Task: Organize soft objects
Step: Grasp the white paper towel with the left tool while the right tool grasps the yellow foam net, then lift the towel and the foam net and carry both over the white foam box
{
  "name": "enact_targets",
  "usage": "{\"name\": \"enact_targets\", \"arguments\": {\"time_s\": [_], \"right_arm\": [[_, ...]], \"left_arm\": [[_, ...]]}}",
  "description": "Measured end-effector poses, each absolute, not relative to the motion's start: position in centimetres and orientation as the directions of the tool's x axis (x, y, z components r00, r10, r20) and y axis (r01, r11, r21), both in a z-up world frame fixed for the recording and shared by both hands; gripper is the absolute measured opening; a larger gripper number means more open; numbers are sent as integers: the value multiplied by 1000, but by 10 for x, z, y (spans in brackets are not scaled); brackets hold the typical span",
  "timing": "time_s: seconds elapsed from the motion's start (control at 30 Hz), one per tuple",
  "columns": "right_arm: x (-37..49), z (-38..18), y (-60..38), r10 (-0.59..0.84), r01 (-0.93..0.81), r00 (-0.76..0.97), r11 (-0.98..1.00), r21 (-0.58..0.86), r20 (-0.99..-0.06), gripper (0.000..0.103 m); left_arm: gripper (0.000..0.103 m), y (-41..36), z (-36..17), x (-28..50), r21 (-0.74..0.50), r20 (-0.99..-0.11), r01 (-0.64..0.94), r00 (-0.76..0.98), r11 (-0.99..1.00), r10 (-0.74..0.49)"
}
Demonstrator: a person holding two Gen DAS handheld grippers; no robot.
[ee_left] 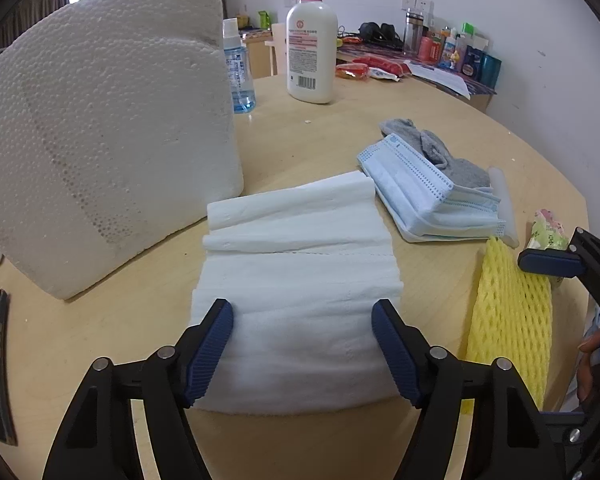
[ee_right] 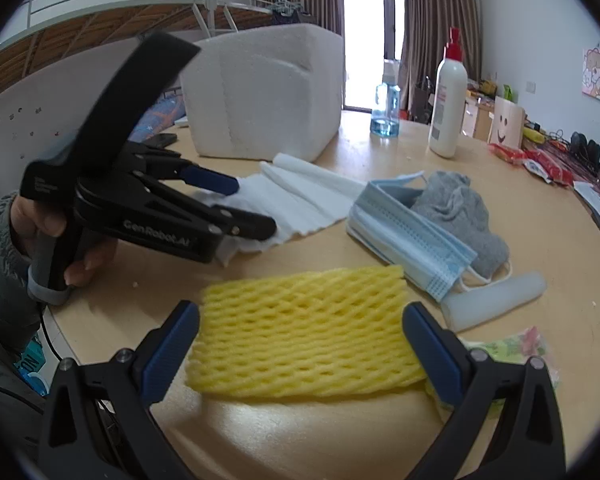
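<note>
Paper (ee_left: 300,280) lies flat on the table (ee_left: 120,340) between the fingers of my left claw (ee_left: 302,312), a white folded strip running away from me toward the foam box (ee_left: 100,128). Those jaws stand fairly wide, one blue pad at each long edge of the strip; I see no crease or pinch where they meet it, so I count this claw released, straddling the paper rather than clenching it. In the right wrist view its far pad (ee_right: 210,180) sits low over the paper, but whether it touches I cannot tell.

My right claw (ee_right: 300,344) is wide open too, a pad on either side of the yellow net (ee_right: 300,344), which rests near the table's near edge. The pads look close to the net's ends without squeezing them; the net is a little blurred, so contact is unclear.

Beyond the net, toward the table's right side, a blue mask (ee_right: 412,236) lies with a grey sock (ee_right: 460,216) partly on top of it; a pale tube (ee_right: 496,296) pokes out from under them, its other end hidden. A small printed packet (ee_right: 516,344) is mostly covered by my right finger. The left gripper's body hides the near end of the paper in the right view.
</note>
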State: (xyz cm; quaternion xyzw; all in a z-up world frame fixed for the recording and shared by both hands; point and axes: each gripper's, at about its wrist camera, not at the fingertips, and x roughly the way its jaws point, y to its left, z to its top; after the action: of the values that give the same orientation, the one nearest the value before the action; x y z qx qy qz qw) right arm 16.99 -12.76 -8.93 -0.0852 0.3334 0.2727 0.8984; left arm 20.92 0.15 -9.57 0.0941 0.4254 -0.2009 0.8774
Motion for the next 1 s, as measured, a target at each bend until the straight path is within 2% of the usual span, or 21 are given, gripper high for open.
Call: {"name": "enact_targets", "arguments": {"time_s": [0.13, 0.3, 0.43, 0.53, 0.63, 0.7, 0.73, 0.77, 0.87, 1.0], "right_arm": [[170, -90, -125, 409, -544, 625, 839, 4, -665, 101], [163, -90, -119, 401, -569, 616, 822, -31, -678, 83], [159, -90, -116, 395, -579, 609, 814, -45, -687, 75], [158, -89, -117, 396, -581, 599, 813, -37, -696, 66], [158, -87, -118, 401, -580, 591, 814, -23, -700, 48], [157, -86, -118, 394, -579, 594, 814, -33, -701, 28], [156, -85, -118, 411, -590, 584, 807, -18, -700, 24], [156, -85, -119, 418, -587, 579, 810, -1, -700, 22], [155, -85, -119, 410, -578, 589, 816, -9, -696, 20], [152, -76, -125, 435, -570, 605, 822, 19, -667, 16]], "left_arm": [[70, 3, -95, 210, -7, -783, 428, 560, 904, -271], [59, 4, -95, 210, -7, -780, 421, 565, 907, -268], [51, 7, -94, 211, -9, -776, 408, 573, 913, -264], [38, 9, -94, 211, -11, -774, 399, 578, 917, -260], [29, 11, -93, 211, -19, -770, 395, 580, 918, -265], [20, 11, -93, 211, -23, -769, 398, 580, 917, -271], [18, 11, -93, 211, -28, -768, 404, 577, 914, -279], [12, 11, -93, 210, -31, -767, 410, 575, 912, -285], [6, 11, -93, 210, -47, -765, 425, 566, 904, -306], [6, 12, -91, 210, -77, -758, 439, 557, 895, -338]]}}
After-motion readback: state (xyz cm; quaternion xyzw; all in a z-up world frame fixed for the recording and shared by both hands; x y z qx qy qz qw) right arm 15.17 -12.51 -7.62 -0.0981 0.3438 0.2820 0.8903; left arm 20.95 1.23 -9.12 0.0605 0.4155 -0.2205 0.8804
